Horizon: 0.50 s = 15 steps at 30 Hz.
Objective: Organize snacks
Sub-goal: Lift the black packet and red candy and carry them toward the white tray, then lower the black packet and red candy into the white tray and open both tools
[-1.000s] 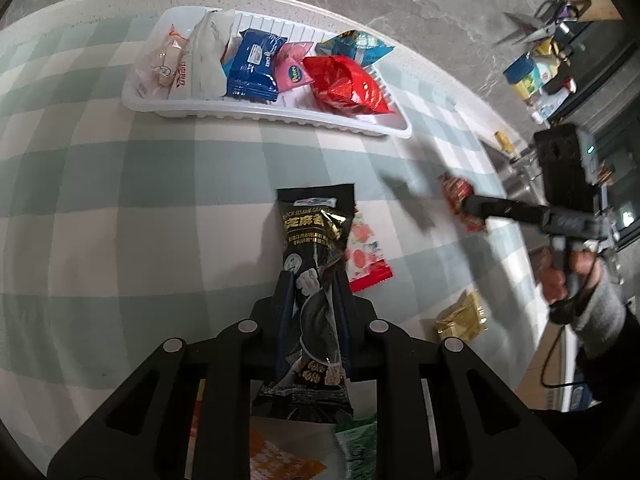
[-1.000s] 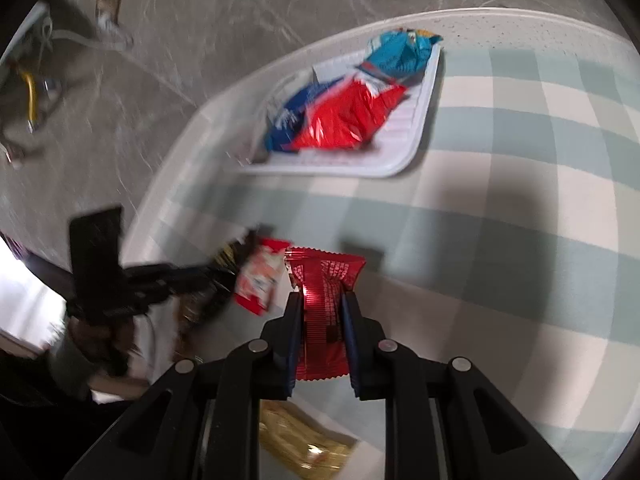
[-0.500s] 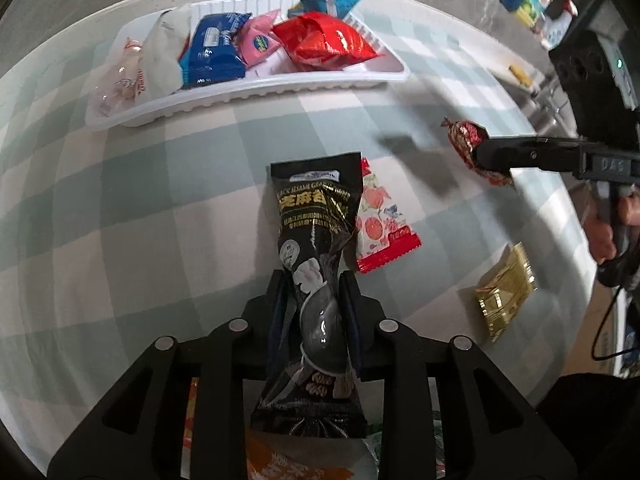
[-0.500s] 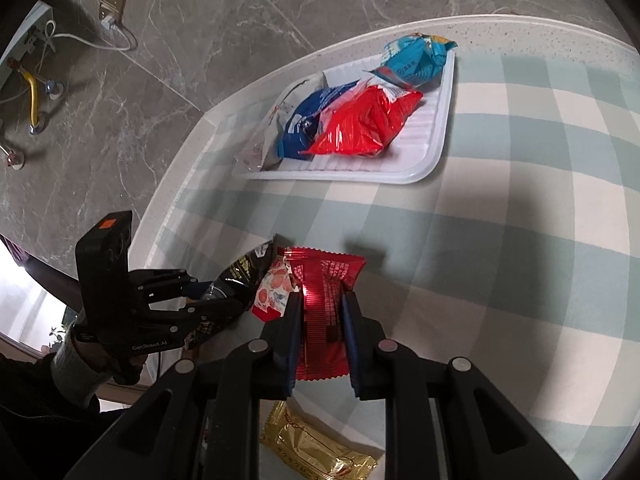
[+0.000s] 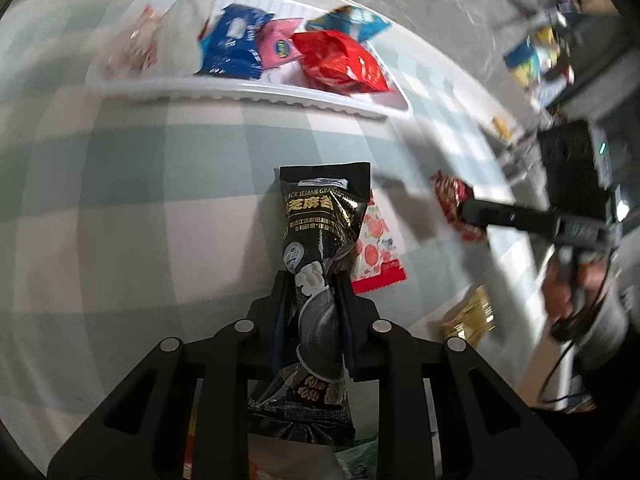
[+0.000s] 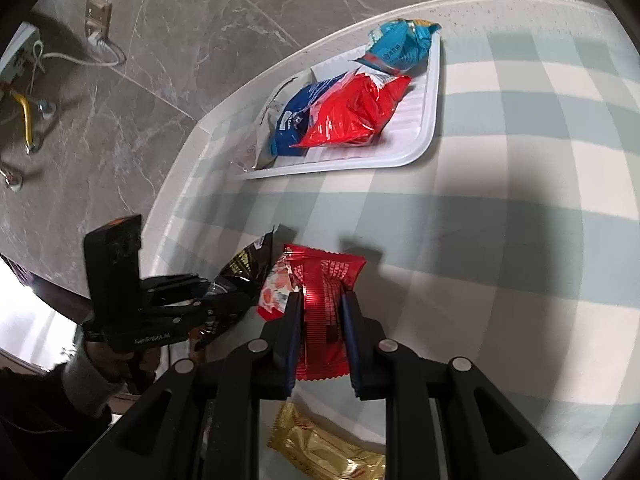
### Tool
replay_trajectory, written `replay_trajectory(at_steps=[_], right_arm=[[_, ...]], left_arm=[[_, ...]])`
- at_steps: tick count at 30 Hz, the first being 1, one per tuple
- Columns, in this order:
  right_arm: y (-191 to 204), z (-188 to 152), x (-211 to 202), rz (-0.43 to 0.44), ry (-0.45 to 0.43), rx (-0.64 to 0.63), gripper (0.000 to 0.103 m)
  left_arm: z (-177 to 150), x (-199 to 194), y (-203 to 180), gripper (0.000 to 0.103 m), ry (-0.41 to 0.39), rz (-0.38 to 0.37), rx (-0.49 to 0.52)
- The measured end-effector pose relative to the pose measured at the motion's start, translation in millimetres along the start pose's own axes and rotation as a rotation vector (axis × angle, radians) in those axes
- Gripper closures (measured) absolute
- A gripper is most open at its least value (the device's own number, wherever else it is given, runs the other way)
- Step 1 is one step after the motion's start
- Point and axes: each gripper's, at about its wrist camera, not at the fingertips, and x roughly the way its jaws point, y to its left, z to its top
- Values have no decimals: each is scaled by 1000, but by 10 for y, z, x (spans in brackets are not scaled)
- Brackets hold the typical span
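- Left gripper [image 5: 310, 280]: clamped on a black snack packet [image 5: 320, 236], held above the checked tablecloth [image 5: 160, 200].
- Right gripper [image 6: 320, 300]: closed on a red packet [image 6: 324, 280], above the cloth.
- White tray [image 6: 424, 136]: far side, holding several packets.
- Gold packet [image 6: 328, 452]: lying near the table edge.

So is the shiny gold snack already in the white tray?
No, the gold snack lies on the checked tablecloth, far from the white tray.
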Motion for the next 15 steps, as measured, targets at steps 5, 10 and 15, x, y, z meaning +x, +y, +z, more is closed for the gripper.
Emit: replay_trajectory(at_steps=[5,10,15], right_arm=[[-55,26,-12,71,-17,75,81],[-100,105,-64,145,-52,144,81],[-149,218,-101,206,-95,208,81]], left_arm=[[-15,-82,99,83,-27,-115,-99],[40,-199,149,83,-60,-196,-161],[145,-378,208,83,-101,-245,-202]])
